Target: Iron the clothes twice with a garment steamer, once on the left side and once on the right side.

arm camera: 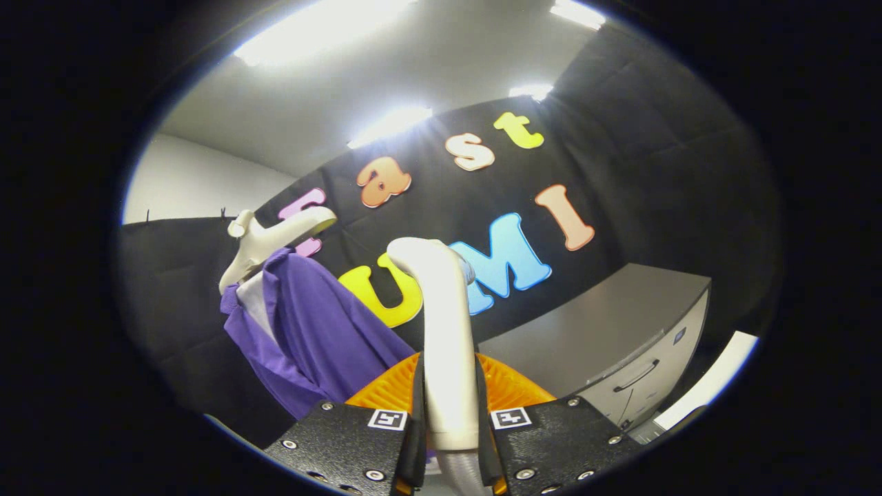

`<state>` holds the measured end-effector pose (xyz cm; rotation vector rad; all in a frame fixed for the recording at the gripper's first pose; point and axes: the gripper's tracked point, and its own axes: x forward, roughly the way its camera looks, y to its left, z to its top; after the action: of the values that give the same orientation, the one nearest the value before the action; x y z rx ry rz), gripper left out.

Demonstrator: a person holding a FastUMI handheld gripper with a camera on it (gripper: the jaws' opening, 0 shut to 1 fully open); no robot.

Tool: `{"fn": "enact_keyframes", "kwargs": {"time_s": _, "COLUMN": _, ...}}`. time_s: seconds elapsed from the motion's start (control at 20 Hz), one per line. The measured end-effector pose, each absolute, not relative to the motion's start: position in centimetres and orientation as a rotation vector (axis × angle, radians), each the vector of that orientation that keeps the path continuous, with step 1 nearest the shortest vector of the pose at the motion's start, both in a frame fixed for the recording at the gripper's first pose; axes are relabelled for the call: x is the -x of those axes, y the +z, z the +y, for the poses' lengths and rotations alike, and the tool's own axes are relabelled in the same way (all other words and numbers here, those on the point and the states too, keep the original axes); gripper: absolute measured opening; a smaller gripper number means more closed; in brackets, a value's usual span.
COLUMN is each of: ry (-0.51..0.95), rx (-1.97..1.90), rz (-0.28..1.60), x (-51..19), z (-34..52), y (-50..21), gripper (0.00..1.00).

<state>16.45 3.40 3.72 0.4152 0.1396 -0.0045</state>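
My gripper (449, 413) is shut on the garment steamer's handle (446, 344), a pale curved tube that rises straight up between the fingers and bends over at its top. A ribbed hose (460, 475) leaves the handle's base below the fingers. Beyond and to the left hangs a purple garment (317, 331) with a grey inner collar on a pale hanger (265, 241). The steamer's head points away from me toward the booth wall, apart from the garment. The view is tilted upward.
A grey cabinet (620, 344) with a drawer handle stands to the right, beyond the fingers. A white ledge (710, 379) runs beside it. Ceiling lights (324, 34) glare overhead.
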Motion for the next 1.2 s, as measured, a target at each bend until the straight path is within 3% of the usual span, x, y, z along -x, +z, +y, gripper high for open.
{"fn": "enact_keyframes", "kwargs": {"time_s": 0.45, "ry": 0.049, "rx": -0.109, "rz": -0.068, "x": -17.0, "z": 13.5, "y": 8.6, "gripper": 0.3}}
{"fn": "enact_keyframes", "kwargs": {"time_s": 1.2, "ry": -0.046, "rx": 0.002, "rz": -0.091, "x": -18.1, "z": 17.8, "y": 3.7, "gripper": 0.3}}
